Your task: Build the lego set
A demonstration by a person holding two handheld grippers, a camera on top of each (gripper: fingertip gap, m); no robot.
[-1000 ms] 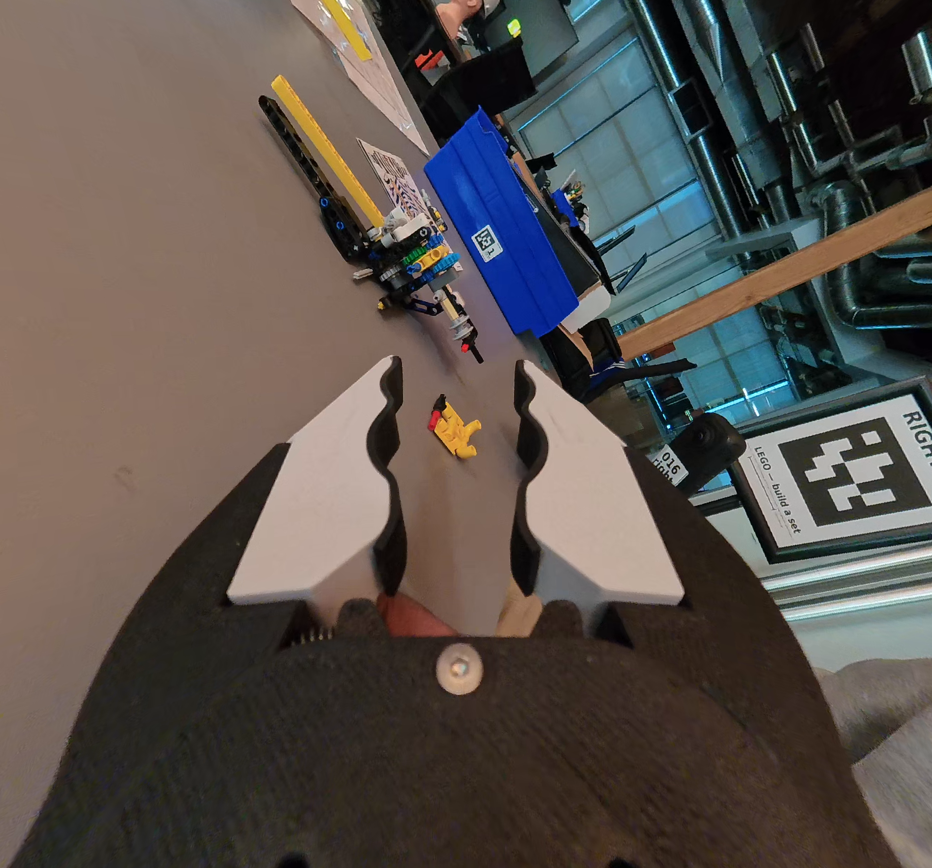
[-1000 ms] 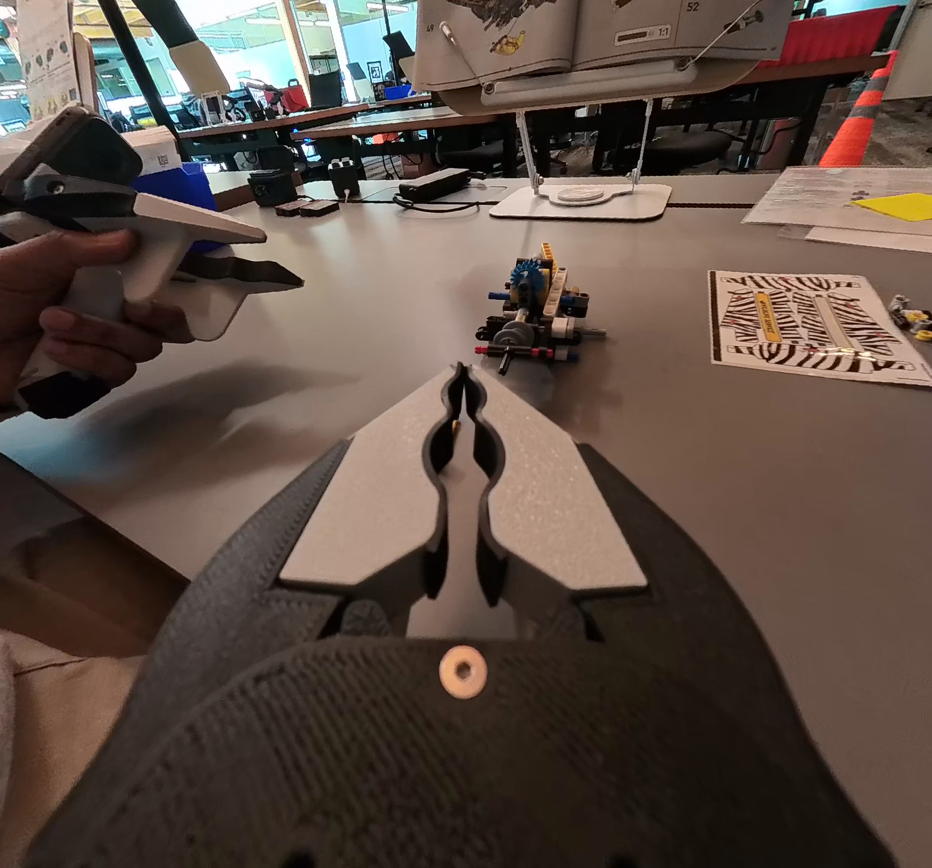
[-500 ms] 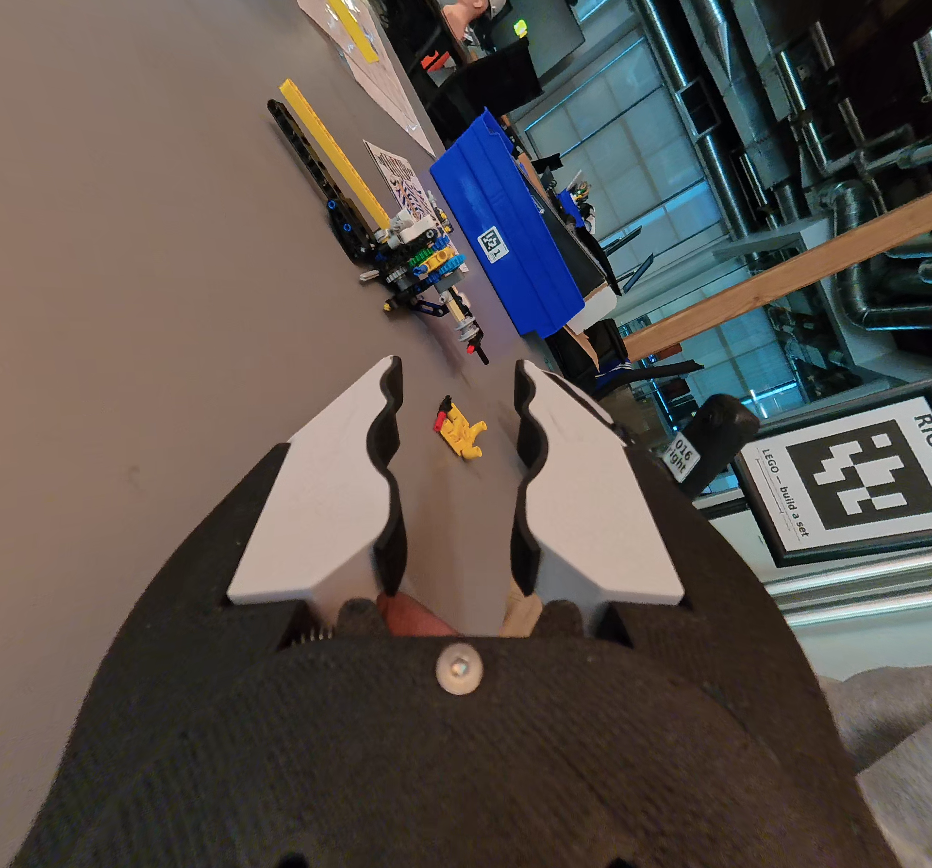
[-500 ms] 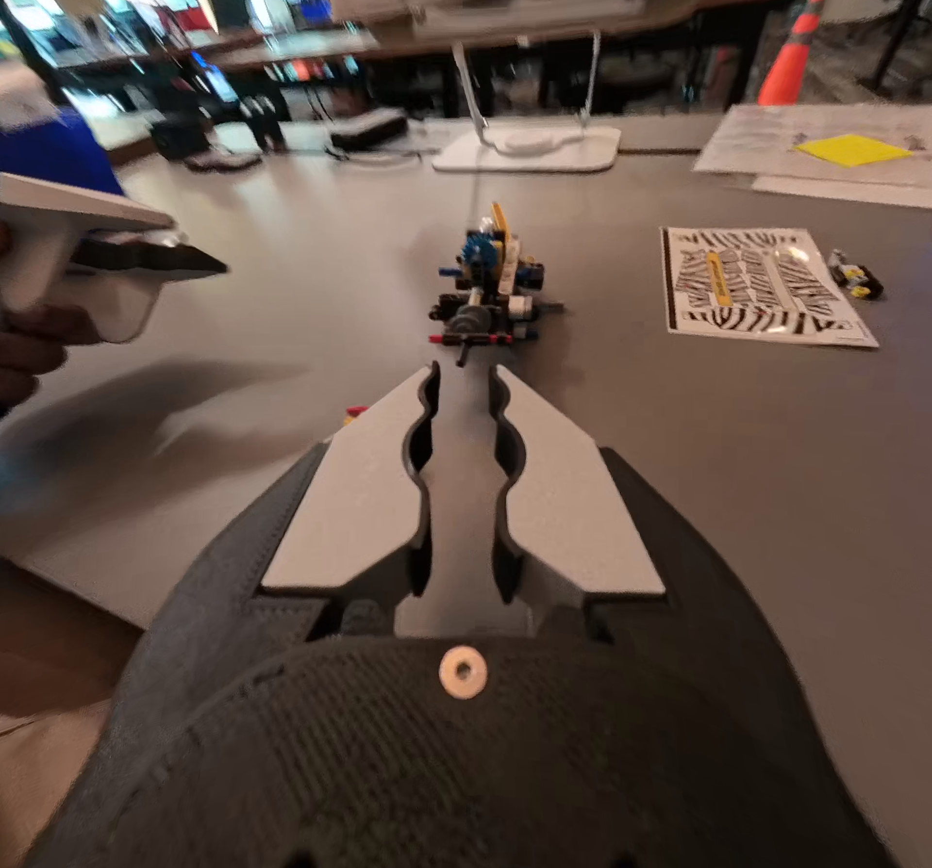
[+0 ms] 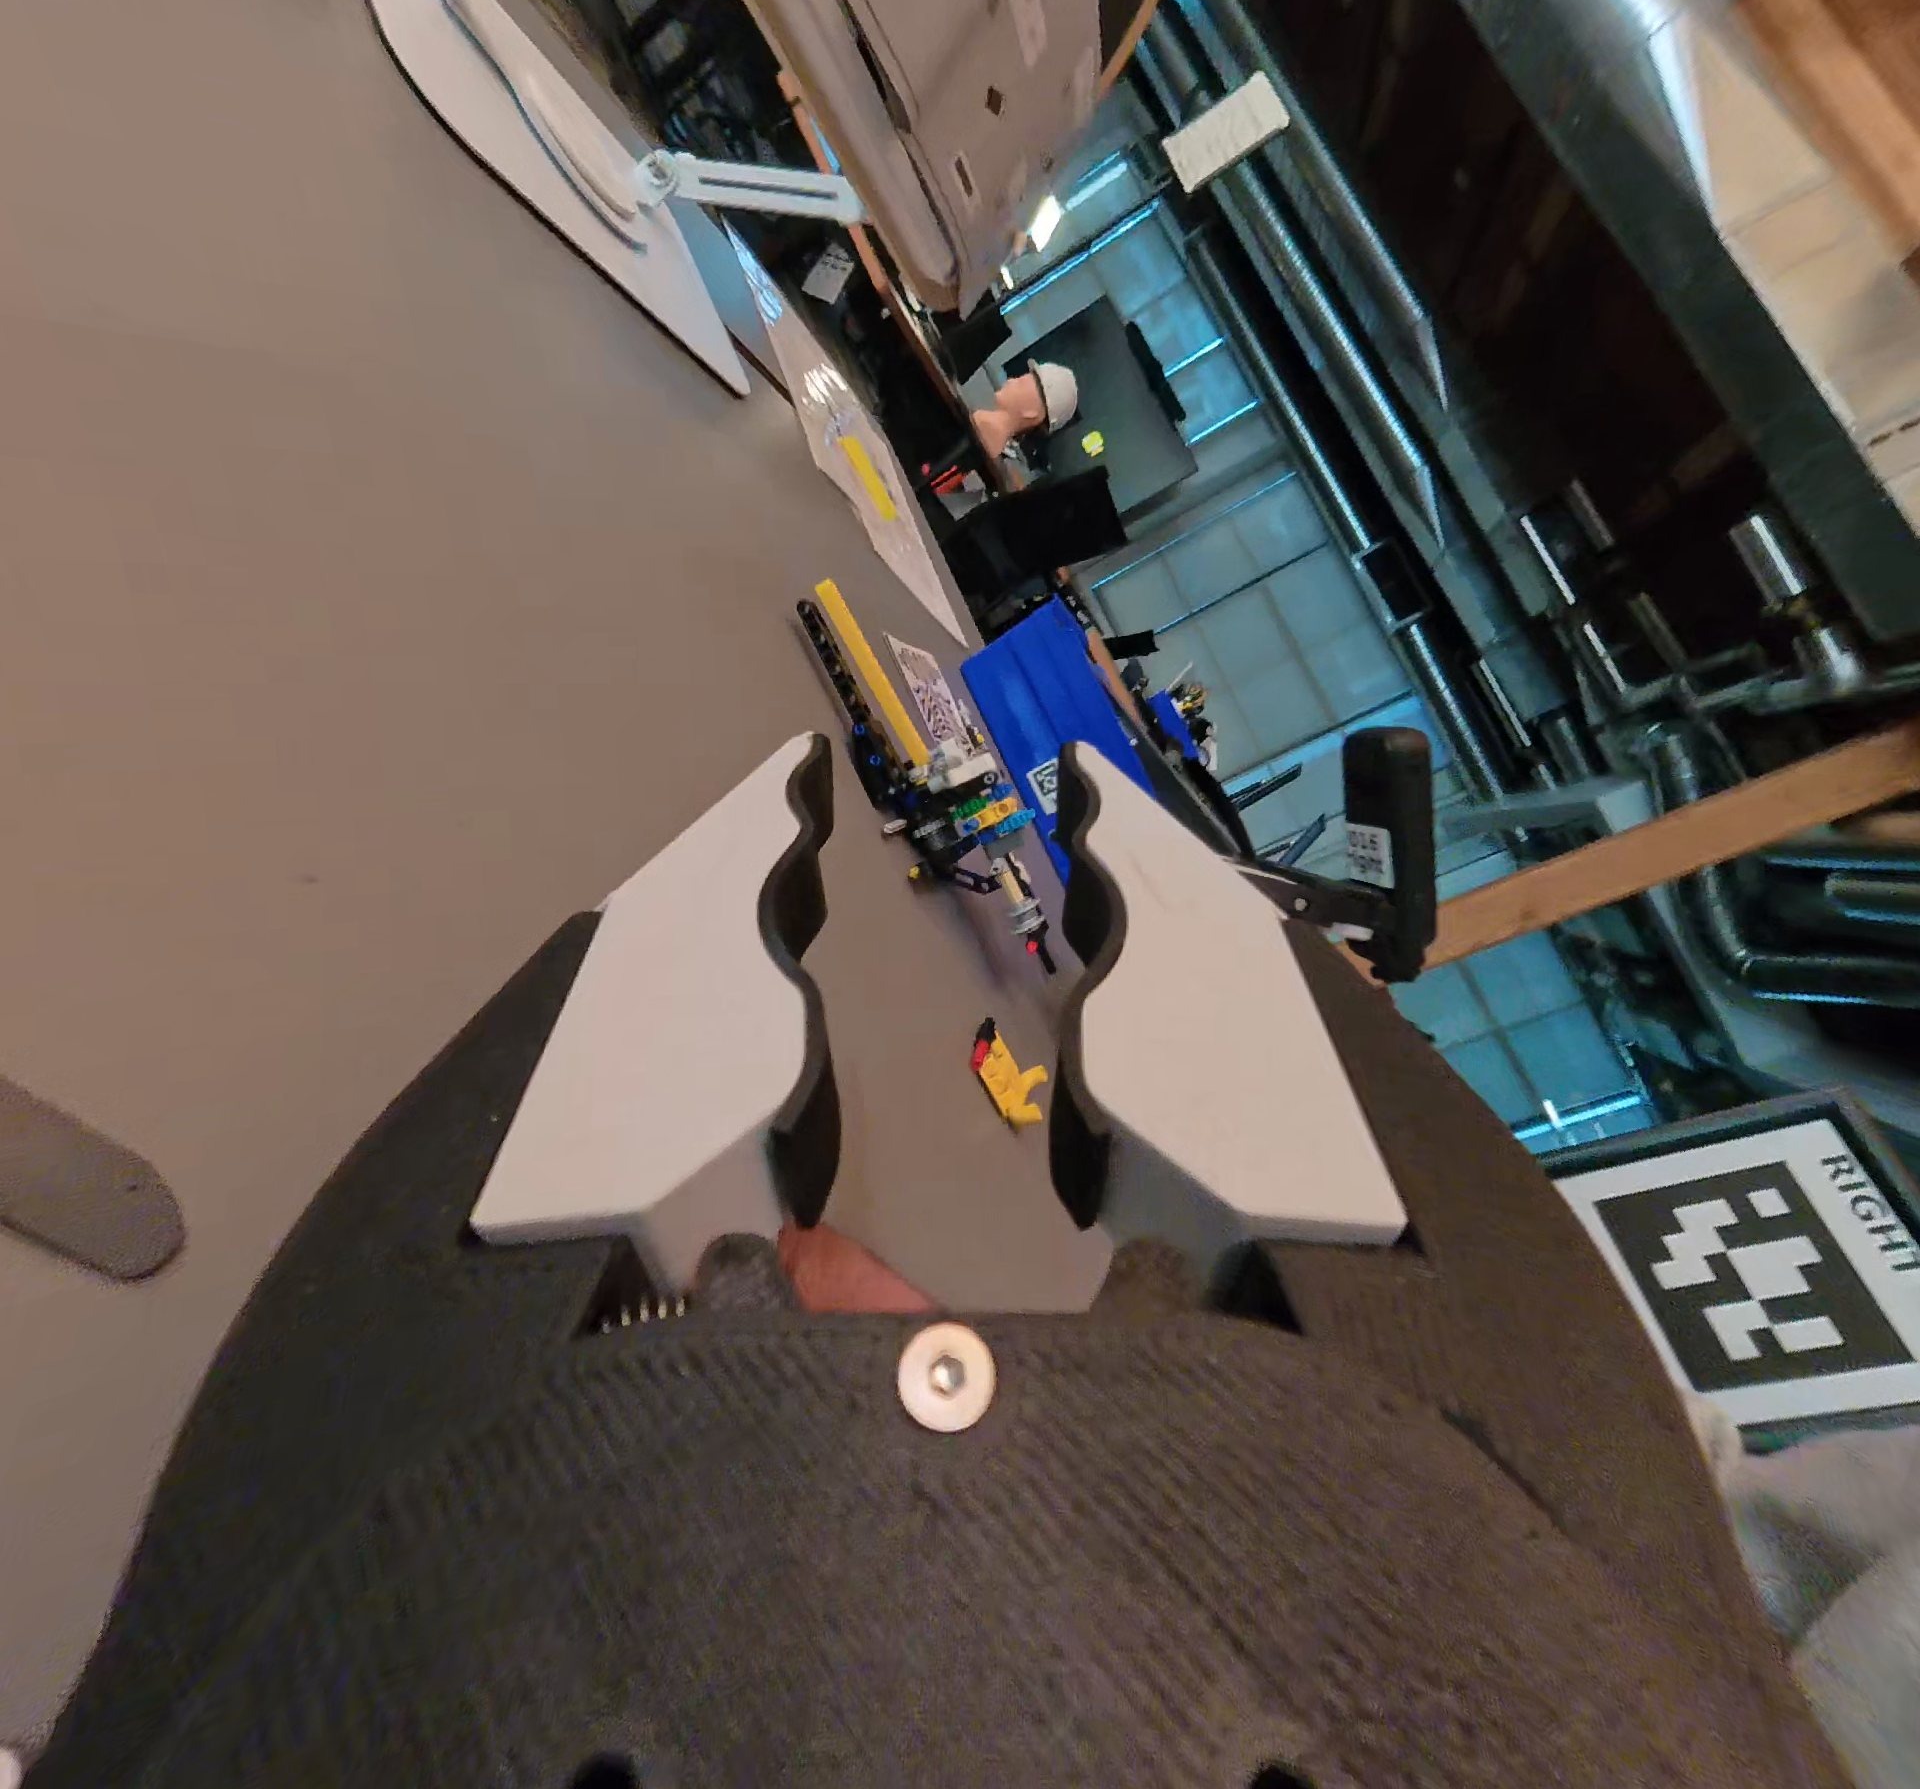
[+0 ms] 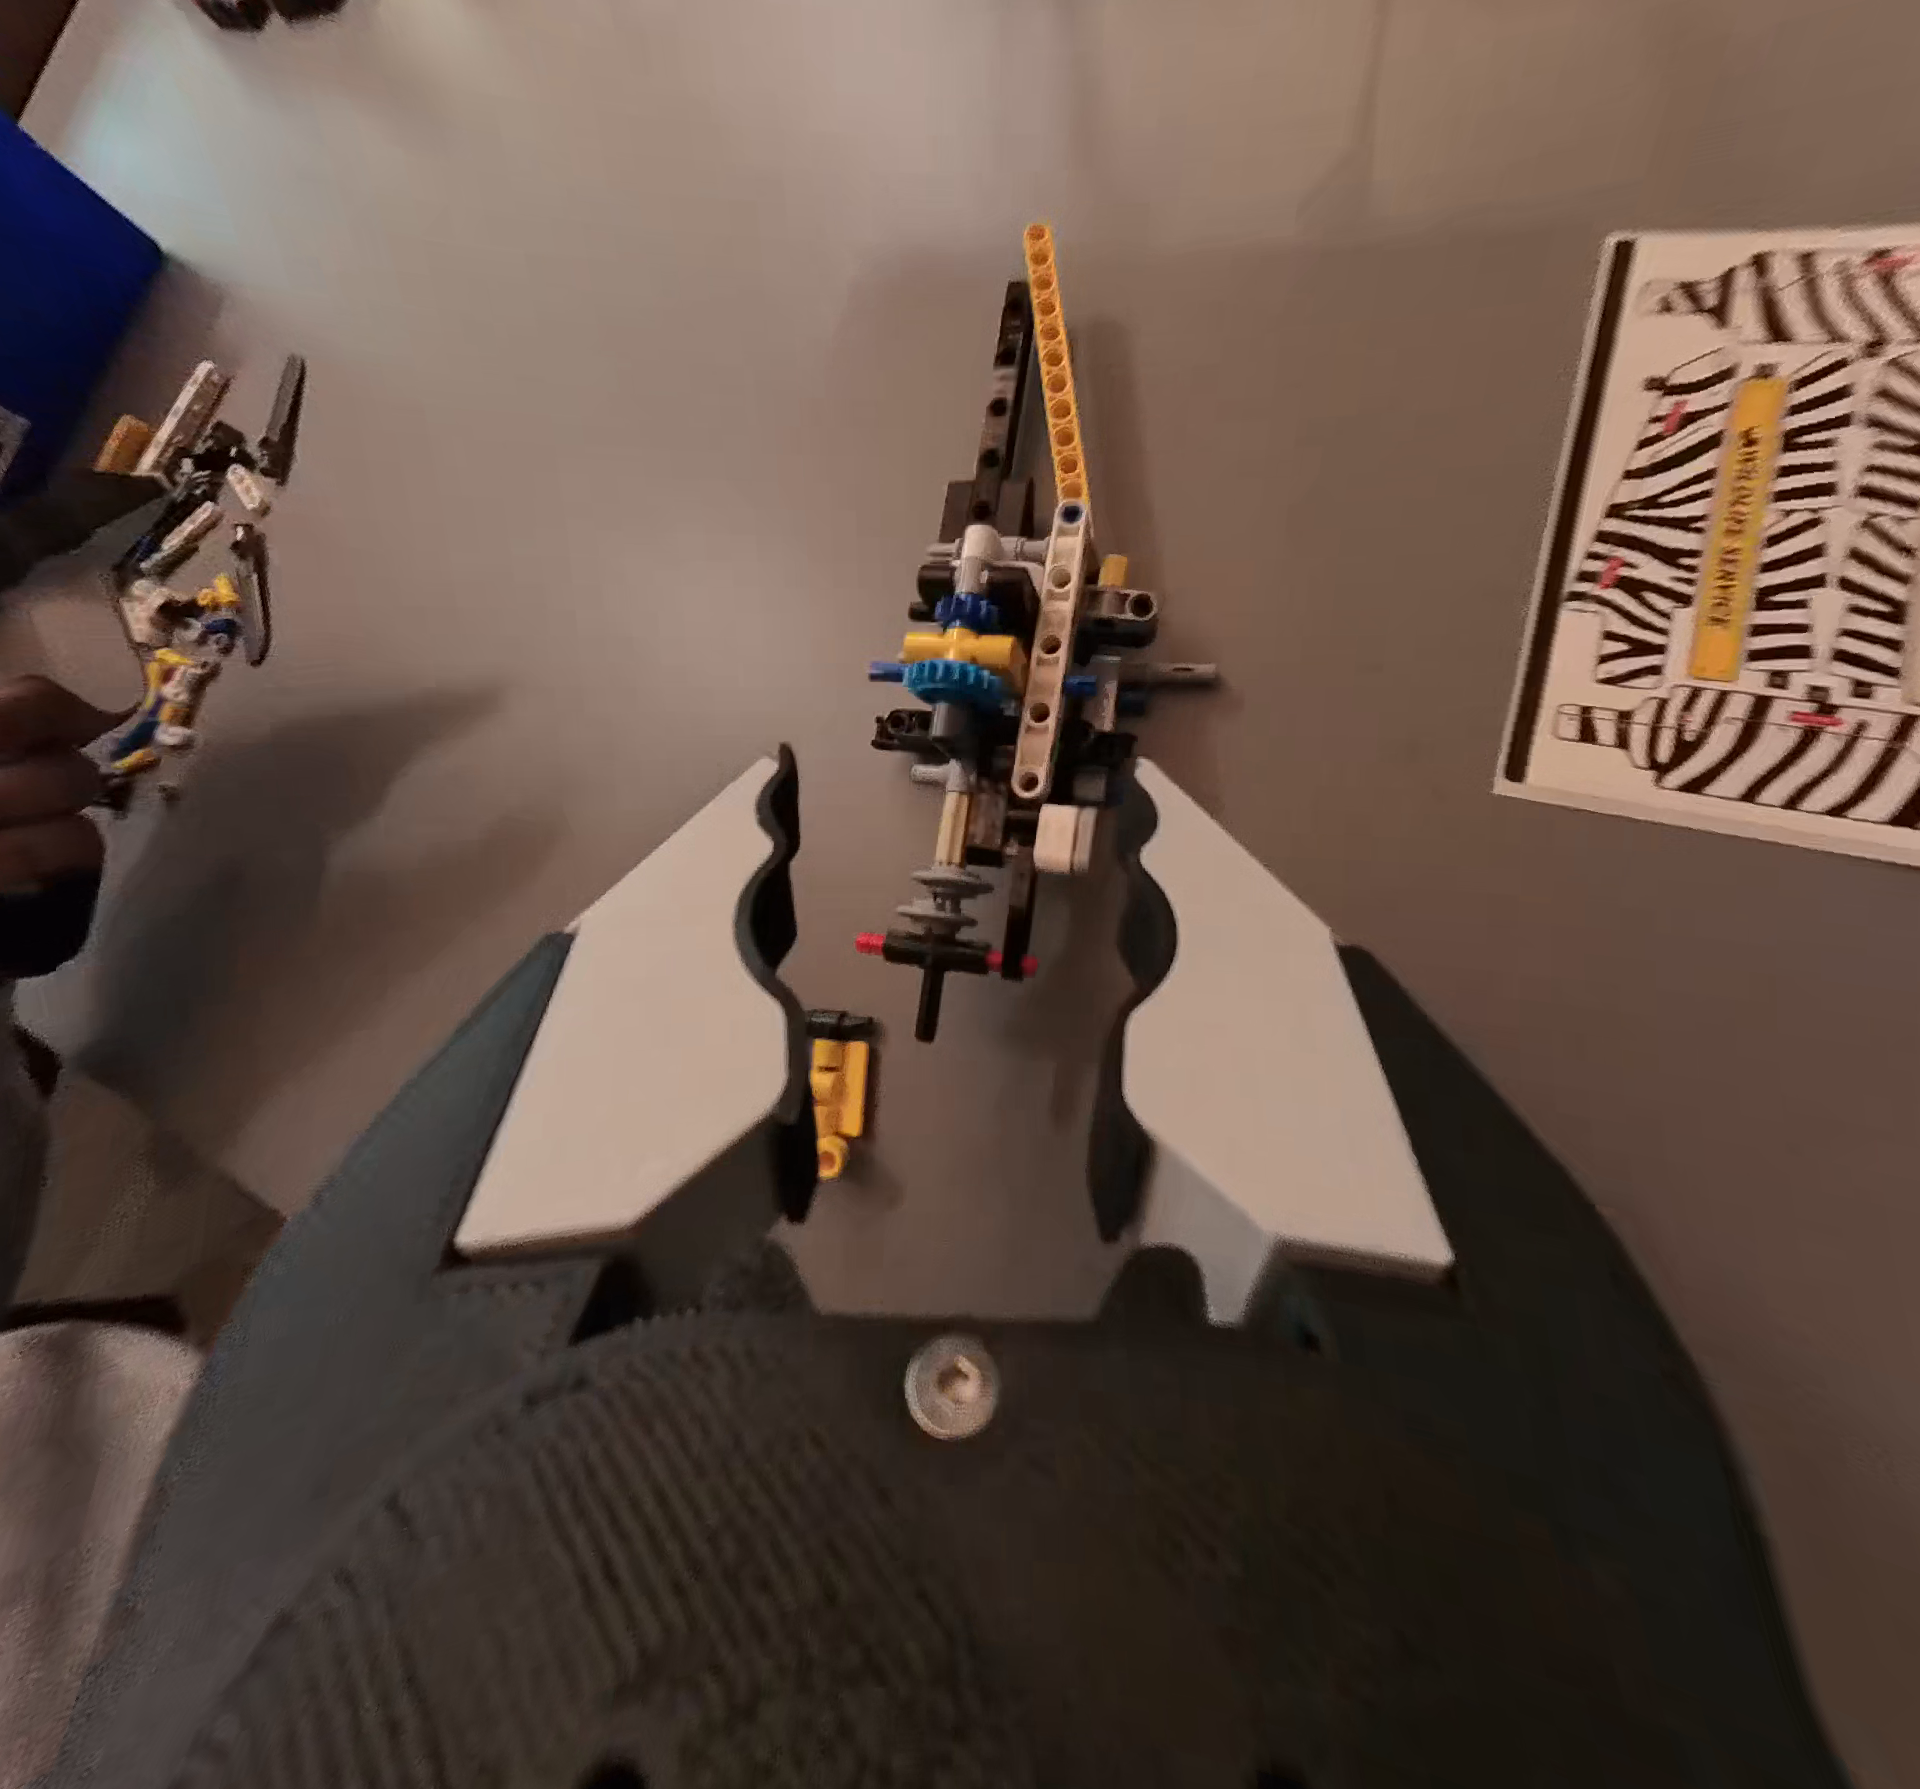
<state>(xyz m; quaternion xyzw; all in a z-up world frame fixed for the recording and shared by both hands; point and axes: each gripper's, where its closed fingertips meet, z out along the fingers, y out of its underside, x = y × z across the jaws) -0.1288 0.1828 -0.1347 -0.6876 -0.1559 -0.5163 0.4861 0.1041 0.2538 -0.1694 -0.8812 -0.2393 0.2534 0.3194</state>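
While the left gripper [image 5: 943, 783] stands released above the grey table [image 5: 312, 596], a small yellow piece [image 5: 1006, 1074] lies between its fingers. Right view: right gripper [image 6: 961, 789] spread wide, empty, straddling the lego assembly [image 6: 1013, 659]; yellow piece just beside its left finger.

A matt grey table [image 6: 520, 305] carries a model [image 6: 1023, 690] of glossy moulded plastic, its yellow beam [image 6: 1058, 368] smooth and perforated. Beside it lies a small yellow piece [image 6: 840, 1090], equally shiny. The right gripper [image 6: 961, 794] shows smooth pale fingers [image 6: 665, 1033] with dark rubbery-looking wavy inner edges on a coarse, ridged black body, pinned by a bright metal screw [image 6: 948, 1391]; the left gripper [image 5: 940, 773] looks alike. A printed paper sheet [image 6: 1756, 534] lies flat. A blue plastic bin [image 5: 1039, 700] gleams faintly.
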